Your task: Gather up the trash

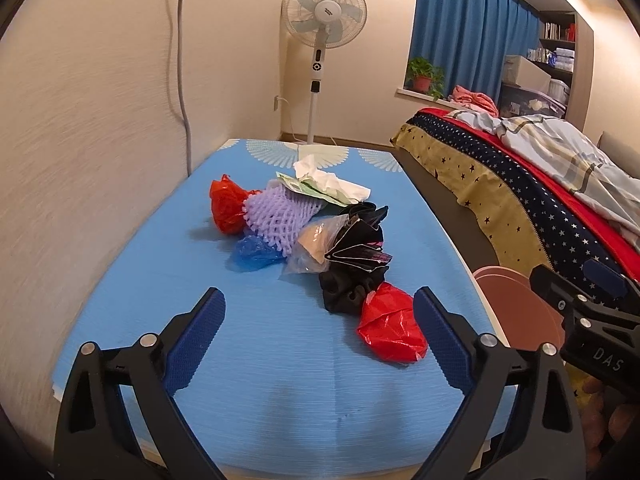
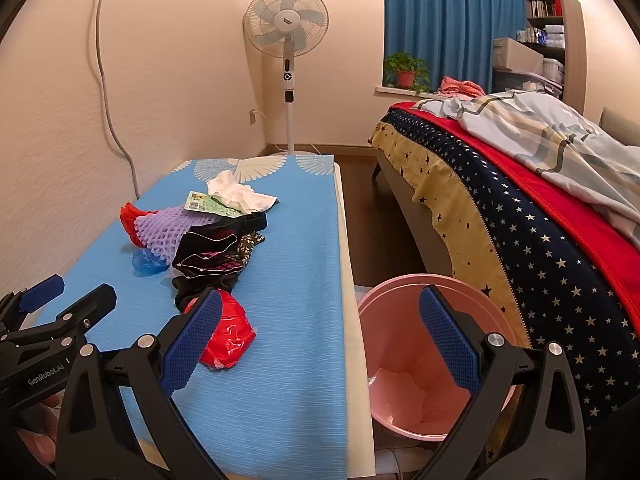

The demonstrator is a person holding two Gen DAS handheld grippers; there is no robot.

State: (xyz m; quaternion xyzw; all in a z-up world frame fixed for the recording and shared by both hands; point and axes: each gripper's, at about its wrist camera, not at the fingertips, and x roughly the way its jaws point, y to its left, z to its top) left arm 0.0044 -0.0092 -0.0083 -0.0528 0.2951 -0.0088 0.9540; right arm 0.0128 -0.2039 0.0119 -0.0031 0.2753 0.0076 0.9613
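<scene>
A pile of trash lies on the blue table mat (image 1: 160,280) (image 2: 292,280): a red plastic bag (image 1: 392,328) (image 2: 226,338) nearest, black wrappers (image 1: 356,252) (image 2: 208,256), a purple foam net (image 1: 280,216) (image 2: 164,228), a blue bag (image 1: 252,254), a second red bag (image 1: 226,204) and white tissue (image 1: 332,180) (image 2: 240,194). My left gripper (image 1: 320,336) is open over the mat, short of the pile. My right gripper (image 2: 320,340) is open above the table's right edge and a pink bin (image 2: 404,364) (image 1: 516,312) on the floor.
A bed (image 2: 520,240) with a starred cover stands to the right, with a narrow floor strip between it and the table. A standing fan (image 2: 288,40) is in the far corner. The wall (image 1: 80,140) runs along the table's left side.
</scene>
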